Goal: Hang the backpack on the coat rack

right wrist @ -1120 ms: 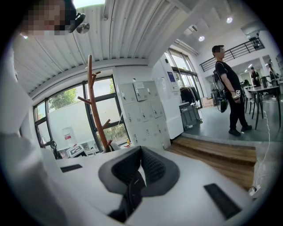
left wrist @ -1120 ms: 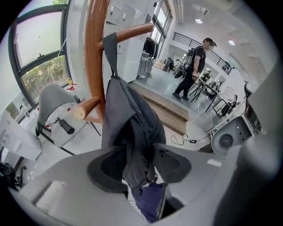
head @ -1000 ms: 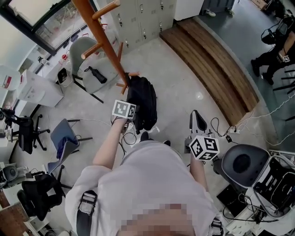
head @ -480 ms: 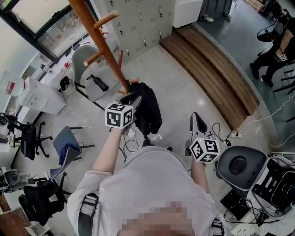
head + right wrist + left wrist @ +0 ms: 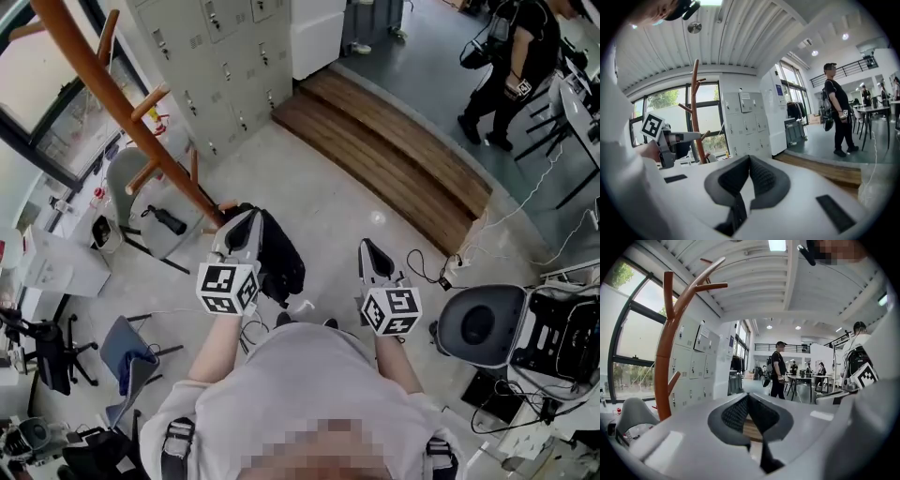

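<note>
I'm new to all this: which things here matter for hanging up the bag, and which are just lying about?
For the job: backpack, coat rack, left hand-held gripper, right hand-held gripper.

Lying about: lockers, wooden step, grey chair, round stool, floor cables.
</note>
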Demonstrator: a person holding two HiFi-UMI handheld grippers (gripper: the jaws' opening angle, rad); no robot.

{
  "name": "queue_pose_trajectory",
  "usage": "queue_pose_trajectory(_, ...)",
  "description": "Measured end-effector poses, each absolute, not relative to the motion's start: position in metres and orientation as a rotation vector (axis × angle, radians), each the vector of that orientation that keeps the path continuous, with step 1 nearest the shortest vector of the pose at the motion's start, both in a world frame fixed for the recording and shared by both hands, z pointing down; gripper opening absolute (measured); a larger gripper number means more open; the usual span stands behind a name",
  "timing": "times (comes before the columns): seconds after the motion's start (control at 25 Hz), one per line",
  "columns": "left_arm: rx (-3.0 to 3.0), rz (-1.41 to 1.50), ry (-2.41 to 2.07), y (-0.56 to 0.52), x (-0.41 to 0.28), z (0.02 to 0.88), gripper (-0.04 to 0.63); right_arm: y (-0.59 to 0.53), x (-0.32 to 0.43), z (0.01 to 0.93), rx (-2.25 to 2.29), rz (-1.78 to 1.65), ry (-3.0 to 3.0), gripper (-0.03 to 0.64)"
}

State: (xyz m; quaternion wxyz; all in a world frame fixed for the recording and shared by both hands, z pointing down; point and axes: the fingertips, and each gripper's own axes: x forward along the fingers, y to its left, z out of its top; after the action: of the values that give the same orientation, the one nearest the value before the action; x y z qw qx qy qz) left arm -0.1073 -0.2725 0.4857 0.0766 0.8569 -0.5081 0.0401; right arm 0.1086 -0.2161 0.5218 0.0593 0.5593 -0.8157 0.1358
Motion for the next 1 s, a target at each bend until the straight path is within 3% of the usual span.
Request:
queue_pose_trajectory(0.4,2.655,-0.075,-1.592,-0.264,-0.066,0.461,0.011,-0.227,0.139,0.487,1.799,0.277,-2.428,0.009)
queue_pose_trajectory(1.0,2.650,0.063,-1.562,-0.267,-0.062,0.492,0.011,-0.222,0.165,0.474,1.895,0.208,-2.397,0.009)
